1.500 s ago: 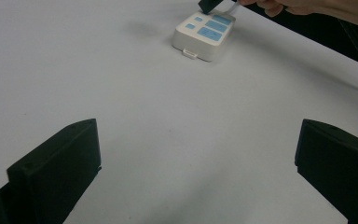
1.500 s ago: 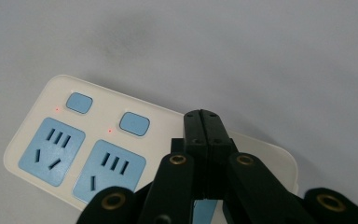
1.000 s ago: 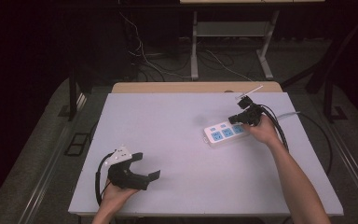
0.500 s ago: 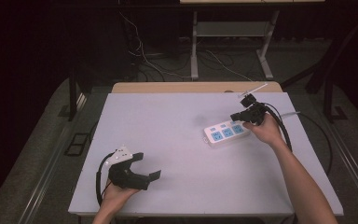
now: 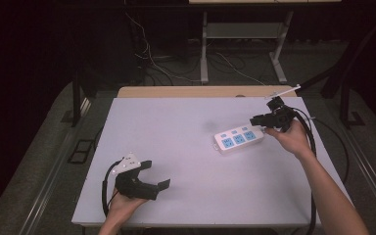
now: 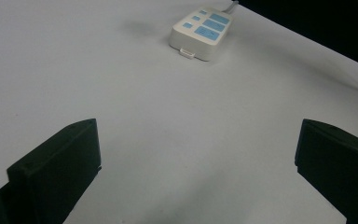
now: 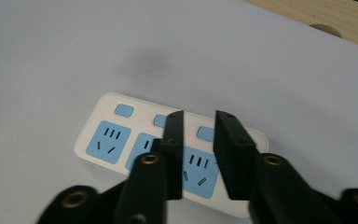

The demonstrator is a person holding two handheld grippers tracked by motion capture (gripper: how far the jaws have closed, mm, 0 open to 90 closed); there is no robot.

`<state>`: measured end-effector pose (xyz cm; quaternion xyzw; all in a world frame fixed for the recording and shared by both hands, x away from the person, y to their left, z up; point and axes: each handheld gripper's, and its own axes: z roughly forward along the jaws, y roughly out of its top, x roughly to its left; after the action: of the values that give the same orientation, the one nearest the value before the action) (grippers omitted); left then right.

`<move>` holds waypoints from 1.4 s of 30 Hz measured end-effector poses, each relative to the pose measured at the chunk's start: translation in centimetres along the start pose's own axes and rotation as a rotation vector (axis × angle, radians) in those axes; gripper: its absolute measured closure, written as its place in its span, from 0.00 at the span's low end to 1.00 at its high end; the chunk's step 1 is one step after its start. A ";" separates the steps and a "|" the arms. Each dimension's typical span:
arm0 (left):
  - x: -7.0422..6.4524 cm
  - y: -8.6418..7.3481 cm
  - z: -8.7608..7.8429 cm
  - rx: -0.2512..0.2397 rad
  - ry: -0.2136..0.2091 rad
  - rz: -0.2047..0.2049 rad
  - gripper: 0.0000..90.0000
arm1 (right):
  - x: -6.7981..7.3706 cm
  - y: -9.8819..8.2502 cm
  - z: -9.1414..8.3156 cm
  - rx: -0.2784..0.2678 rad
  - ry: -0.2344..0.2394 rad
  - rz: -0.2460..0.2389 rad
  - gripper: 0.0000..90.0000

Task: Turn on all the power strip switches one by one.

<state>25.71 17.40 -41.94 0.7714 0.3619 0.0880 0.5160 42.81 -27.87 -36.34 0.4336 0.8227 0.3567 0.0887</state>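
Two grippers are working the table (image 5: 186, 196). Lower left, the left gripper (image 5: 154, 176) is resting low in the hand, jaws spread wide and holding nothing. Right of centre, the power strip (image 5: 238, 139) is lying flat. Upper right, the right gripper (image 5: 254, 120) is hovering over its far end, jaws just opening, narrowly apart, gripping nothing.

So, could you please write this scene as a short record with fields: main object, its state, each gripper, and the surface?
main object: white power strip with three blue sockets
state: flat on the table, small red lights lit beside its switches
right gripper: above the strip's right end, fingers have just been opening, a narrow gap, nothing between them
left gripper: near the front left of the table, fingers wide apart, holding nothing
surface: pale grey table
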 end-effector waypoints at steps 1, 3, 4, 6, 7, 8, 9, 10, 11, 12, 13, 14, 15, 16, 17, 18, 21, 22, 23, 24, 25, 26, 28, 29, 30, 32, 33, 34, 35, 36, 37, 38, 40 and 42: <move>0.0 0.0 0.0 0.000 0.000 0.000 0.00 | 0.0 -0.2 -0.3 -0.008 -0.006 0.009 0.71; -0.1 0.0 0.1 -0.002 -0.001 0.002 0.00 | 0.1 -0.7 -0.8 -0.026 -0.008 0.036 0.59; -0.1 0.0 0.1 -0.001 -0.001 0.001 0.00 | 0.1 -1.0 -1.0 -0.035 -0.012 0.047 0.51; -0.1 0.0 0.1 -0.002 -0.002 -0.001 0.00 | 0.3 -1.6 -1.4 -0.048 -0.028 0.062 0.36; -0.1 0.0 0.1 -0.003 -0.003 -0.001 0.00 | 0.4 -1.9 -1.6 -0.052 -0.034 0.067 0.28; -0.2 0.0 0.1 -0.003 -0.003 -0.002 0.00 | 0.6 -2.2 -1.8 -0.060 -0.040 0.071 0.19; -0.2 0.0 0.1 -0.003 -0.003 -0.003 0.00 | 0.7 -2.5 -2.0 -0.060 -0.039 0.072 0.09; -0.2 0.0 0.1 -0.004 -0.003 -0.003 0.00 | 0.9 -2.8 -2.2 -0.059 -0.030 0.071 0.01; -0.2 0.0 0.1 -0.003 -0.003 -0.003 0.00 | 1.1 -3.1 -2.5 -0.060 -0.027 0.079 0.00; -0.2 0.0 0.1 -0.004 -0.003 -0.003 0.00 | 1.2 -3.4 -2.7 -0.072 -0.014 0.077 0.00; -0.2 0.0 0.1 -0.004 -0.003 -0.003 0.00 | 1.4 -3.7 -3.0 -0.081 -0.005 0.082 0.00; -0.2 0.0 0.1 -0.005 -0.003 -0.003 0.00 | 1.6 -4.0 -3.2 -0.093 -0.002 0.083 0.00; -0.2 0.0 0.1 -0.005 -0.003 -0.004 0.00 | 1.7 -4.2 -3.5 -0.106 0.004 0.084 0.00; -0.2 0.0 0.1 -0.005 -0.003 -0.003 0.00 | 1.9 -4.5 -3.8 -0.114 0.011 0.084 0.00; -0.2 0.0 0.1 -0.005 -0.003 -0.004 0.00 | 2.0 -4.8 -4.0 -0.123 0.018 0.085 0.00; -0.2 0.0 0.1 -0.005 -0.003 -0.004 0.00 | 2.2 -5.1 -4.2 -0.130 0.021 0.087 0.00; -0.2 0.0 0.1 -0.008 -0.002 -0.006 0.00 | 2.6 -5.9 -4.8 -0.147 0.039 0.094 0.00; -0.2 0.0 0.1 -0.008 -0.001 -0.006 0.00 | 2.7 -6.3 -5.0 -0.156 0.046 0.098 0.00; -0.2 0.0 0.1 -0.008 -0.001 -0.007 0.00 | 2.9 -6.6 -5.2 -0.164 0.050 0.101 0.00; -0.2 0.0 0.1 -0.010 -0.001 -0.008 0.00 | 3.0 -6.9 -5.4 -0.168 0.055 0.103 0.00; -0.2 0.0 0.1 -0.010 0.000 -0.009 0.00 | 3.3 -7.3 -5.5 -0.174 0.061 0.103 0.00; -0.2 0.0 0.1 -0.010 0.000 -0.009 0.00 | 3.4 -7.6 -5.6 -0.177 0.065 0.104 0.00; -0.2 0.0 0.0 -0.012 0.001 -0.012 0.00 | 3.9 -8.2 -5.8 -0.187 0.074 0.105 0.00; -0.2 0.0 0.0 -0.013 0.001 -0.012 0.00 | 4.1 -8.5 -6.0 -0.192 0.080 0.104 0.00; -0.2 0.0 0.0 -0.013 0.001 -0.012 0.00 | 4.3 -8.9 -6.1 -0.199 0.083 0.109 0.00; -0.2 0.0 0.0 -0.013 0.000 -0.014 0.00 | 4.8 -9.5 -6.4 -0.212 0.090 0.108 0.00; -0.2 0.0 0.0 -0.013 0.000 -0.014 0.00 | 5.0 -9.8 -6.5 -0.219 0.094 0.110 0.00; -0.2 0.0 0.0 -0.014 0.000 -0.014 0.00 | 5.3 -10.1 -6.6 -0.224 0.096 0.111 0.00; -0.2 0.0 0.0 -0.013 0.000 -0.013 0.00 | 5.5 -10.4 -6.6 -0.231 0.099 0.112 0.01; -0.2 0.0 0.0 -0.013 0.000 -0.013 0.00 | 5.7 -10.7 -6.6 -0.235 0.102 0.110 0.01; -0.2 0.0 0.0 -0.015 0.000 -0.014 0.00 | 5.9 -11.1 -6.6 -0.240 0.103 0.108 0.01; -0.2 0.0 0.0 -0.014 0.000 -0.013 0.00 | 6.2 -11.4 -6.6 -0.245 0.104 0.107 0.01; -0.2 0.0 0.0 -0.013 0.000 -0.011 0.00 | 6.6 -12.2 -6.5 -0.253 0.112 0.106 0.01; -0.2 0.0 0.0 -0.014 0.000 -0.015 0.00 | 6.9 -13.1 -6.2 -0.257 0.118 0.107 0.01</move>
<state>25.58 17.27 -41.88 0.7651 0.3670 0.0867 0.5219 27.32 -30.54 -39.35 0.4402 0.7498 0.4881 0.0756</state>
